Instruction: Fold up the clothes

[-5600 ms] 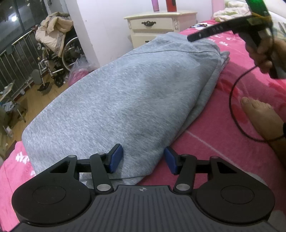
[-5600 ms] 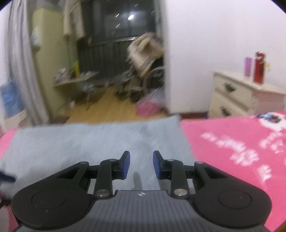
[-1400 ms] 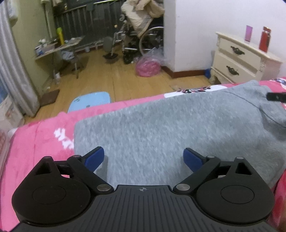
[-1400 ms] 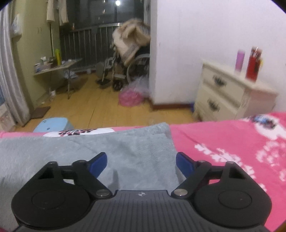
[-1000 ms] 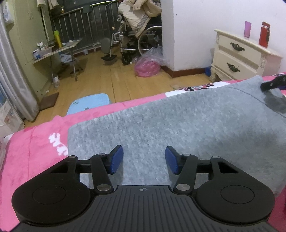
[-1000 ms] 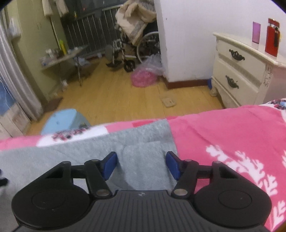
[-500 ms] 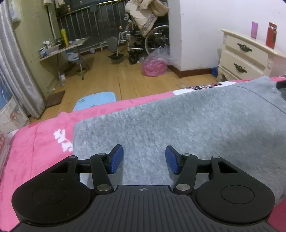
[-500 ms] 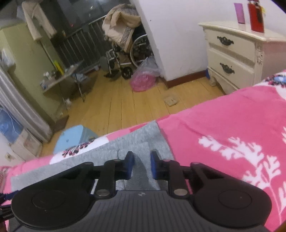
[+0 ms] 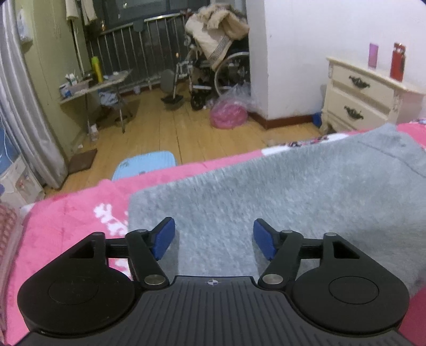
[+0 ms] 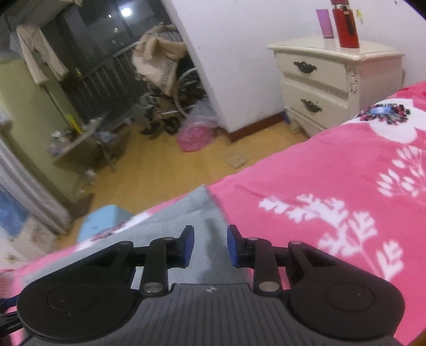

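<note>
A grey garment [image 9: 279, 191] lies flat on the pink flowered bed cover [image 9: 74, 213], its near left corner just ahead of my left gripper [image 9: 213, 239]. The left jaws are opening; the blue pads [image 9: 163, 237] stand wide apart above the fabric and pinch nothing. In the right wrist view the garment's far right corner [image 10: 197, 210] runs under my right gripper [image 10: 209, 246]. Its jaws are narrow and opening, with grey fabric showing in the gap between the pads and no clear pinch.
The bed's edge drops to a wooden floor with a light blue stool [image 9: 145, 166] close by. A cream nightstand [image 10: 335, 77] carries a red bottle [image 10: 346, 24]. A wheelchair [image 9: 213, 71] with a coat and a pink bag [image 9: 229, 115] stand further off.
The left jaws have spread wider over the garment. The right gripper closed to a narrow gap over the garment's corner, rolled and shifted, and has now widened slightly.
</note>
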{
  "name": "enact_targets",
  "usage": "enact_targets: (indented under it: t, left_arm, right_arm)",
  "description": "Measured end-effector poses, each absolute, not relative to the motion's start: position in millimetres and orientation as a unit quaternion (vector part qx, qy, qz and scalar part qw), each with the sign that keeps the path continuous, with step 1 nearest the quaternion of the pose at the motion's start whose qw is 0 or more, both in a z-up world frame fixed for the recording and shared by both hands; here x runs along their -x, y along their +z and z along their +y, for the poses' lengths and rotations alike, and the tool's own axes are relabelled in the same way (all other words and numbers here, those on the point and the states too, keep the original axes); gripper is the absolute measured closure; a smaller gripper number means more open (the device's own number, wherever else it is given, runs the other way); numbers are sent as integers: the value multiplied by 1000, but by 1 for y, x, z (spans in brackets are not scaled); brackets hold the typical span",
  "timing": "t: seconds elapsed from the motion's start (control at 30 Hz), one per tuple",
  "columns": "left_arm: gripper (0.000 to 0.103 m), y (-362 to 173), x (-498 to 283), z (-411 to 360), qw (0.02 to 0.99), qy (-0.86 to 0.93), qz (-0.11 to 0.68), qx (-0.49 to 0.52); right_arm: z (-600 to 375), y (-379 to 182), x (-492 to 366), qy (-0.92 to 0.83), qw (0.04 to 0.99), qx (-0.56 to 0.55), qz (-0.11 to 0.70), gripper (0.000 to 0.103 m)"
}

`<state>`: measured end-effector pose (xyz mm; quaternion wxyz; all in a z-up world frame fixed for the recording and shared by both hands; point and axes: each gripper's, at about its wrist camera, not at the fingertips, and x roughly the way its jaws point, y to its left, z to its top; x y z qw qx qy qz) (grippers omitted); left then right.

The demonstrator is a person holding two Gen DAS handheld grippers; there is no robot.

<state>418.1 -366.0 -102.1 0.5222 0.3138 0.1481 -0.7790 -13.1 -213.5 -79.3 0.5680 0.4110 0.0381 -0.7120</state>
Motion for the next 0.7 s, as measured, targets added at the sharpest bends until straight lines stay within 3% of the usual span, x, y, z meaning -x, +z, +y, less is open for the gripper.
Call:
enact_targets:
  t: [0.17,0.33,0.7]
  left_arm:
    - [28,-83,-429,-338,474,-815,109,-316]
    - [27,-79,-439,-309,432,-831,76,-344]
    - [30,-110,-428,-280,398,-812,-6,-428]
  right_arm:
    - [-195,-64,-40,-597,681,-418,73,74]
    - [-197,-76,-130,-467,780,-376,180,74]
    - [-197,-97,-246,-409,837,-231,279,75]
